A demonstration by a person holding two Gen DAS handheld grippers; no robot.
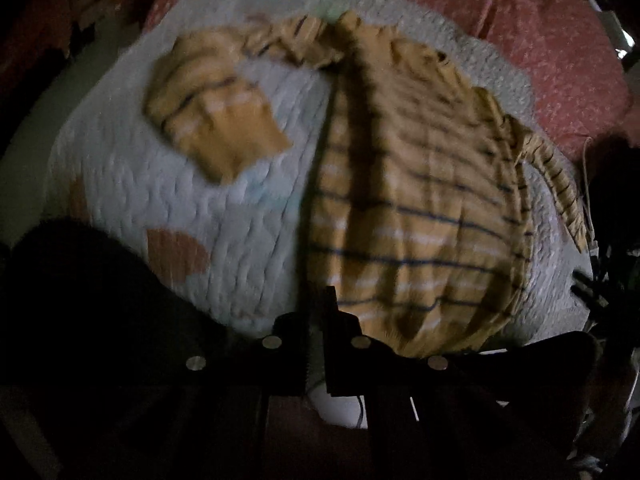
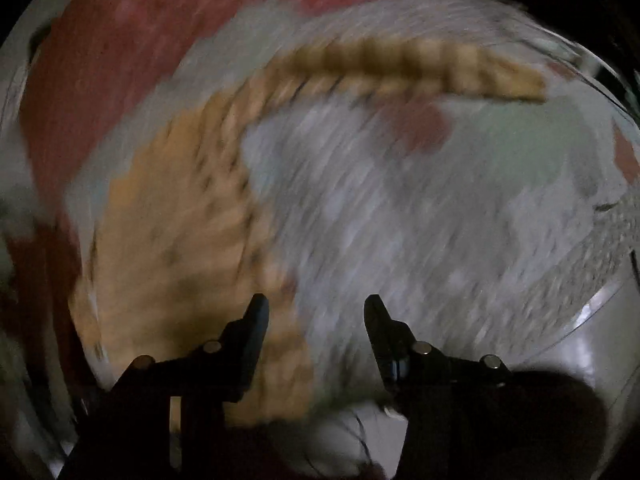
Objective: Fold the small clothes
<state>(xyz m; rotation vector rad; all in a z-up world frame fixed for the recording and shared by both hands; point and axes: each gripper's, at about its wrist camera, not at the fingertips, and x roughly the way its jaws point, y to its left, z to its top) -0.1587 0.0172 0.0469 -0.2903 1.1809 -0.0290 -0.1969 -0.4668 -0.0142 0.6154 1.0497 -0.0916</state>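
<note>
- Lying flat on a pale quilt [image 1: 132, 200] is a yellow striped shirt [image 1: 416, 208], with its body spread out and thin dark lines across it.
- One sleeve [image 1: 212, 112] is bent over to the left side and looks a bit bunched up.
- The other sleeve [image 2: 420, 68] sticks out long and straight in the right camera, but that picture is very blurry.
- A red spotted blanket [image 1: 560, 48] sits behind the quilt.
- The left tongs [image 1: 316, 320] sit right at the bottom hem of the shirt. Their tips are almost together with only a thin slit between them. I cannot tell if they pinch any cloth.
- The right tongs [image 2: 316, 312] are spread wide and hold nothing. They hang over the shirt's edge and the quilt.
- I think the shirt is soft, light and floppy. It will droop and wrinkle when lifted, and it will not break.
- It may slide a little on the quilt, so a firm pinch is best.
- Good spots to grab look like the end of a sleeve, the shoulder, or a corner of the hem, because an edge is easier to pinch than the flat middle.
</note>
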